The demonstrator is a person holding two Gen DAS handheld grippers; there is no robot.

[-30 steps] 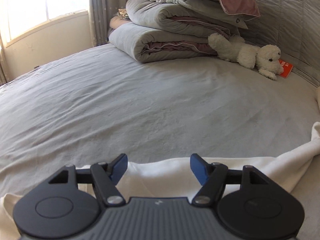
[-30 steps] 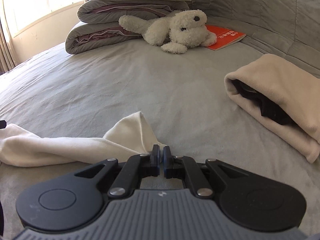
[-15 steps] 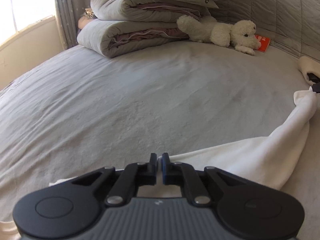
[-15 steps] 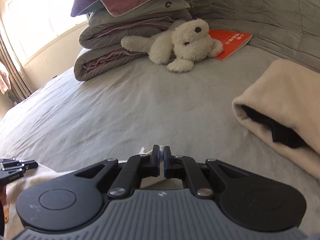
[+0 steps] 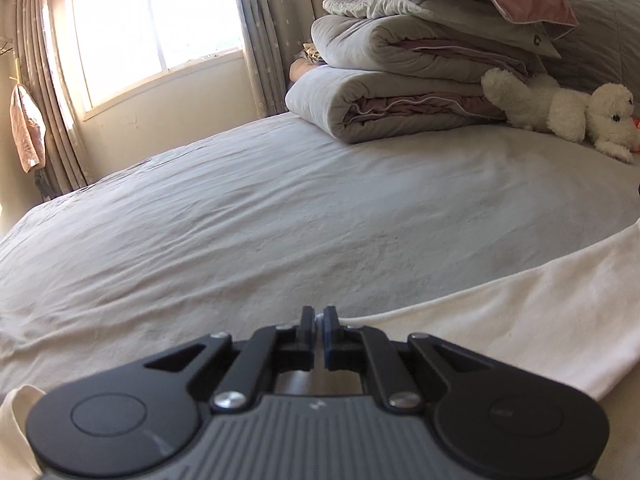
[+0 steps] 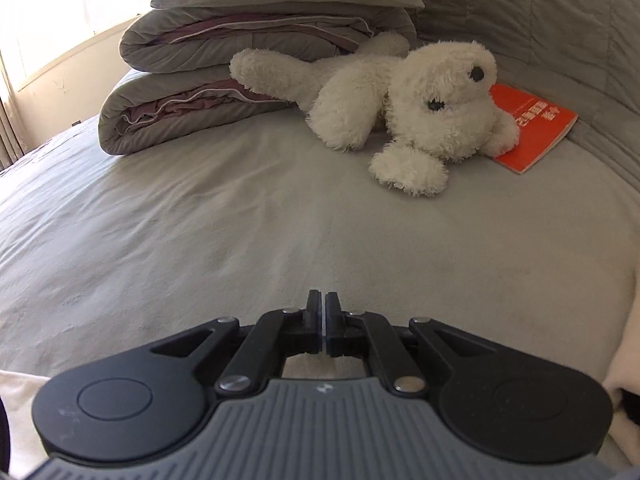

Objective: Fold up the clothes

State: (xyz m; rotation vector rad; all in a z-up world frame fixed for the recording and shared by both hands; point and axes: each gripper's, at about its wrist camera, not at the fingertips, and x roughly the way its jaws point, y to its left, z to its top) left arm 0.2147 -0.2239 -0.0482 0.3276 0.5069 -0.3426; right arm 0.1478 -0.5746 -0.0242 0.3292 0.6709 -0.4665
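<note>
The fold is judged to be at an early stage: the cream cloth [image 5: 500, 320] is pinched at its near edge by the left gripper [image 5: 319, 317], whose jaws are pressed together on a sliver of fabric, and is stretched out over the bed [image 5: 240, 208] toward the right; no finished fold is seen. The right gripper [image 6: 323, 312] is also pressed together, a thin pale strip showing between its jaws, so a hold on the cloth is likely, though little of the cloth is seen in that view, only a patch at the lower left [image 6: 16, 408]. A second ago the left jaws were spread over the cloth; half a second ago they were already closed. Since then both grippers have been raised and tilted upward.
</note>
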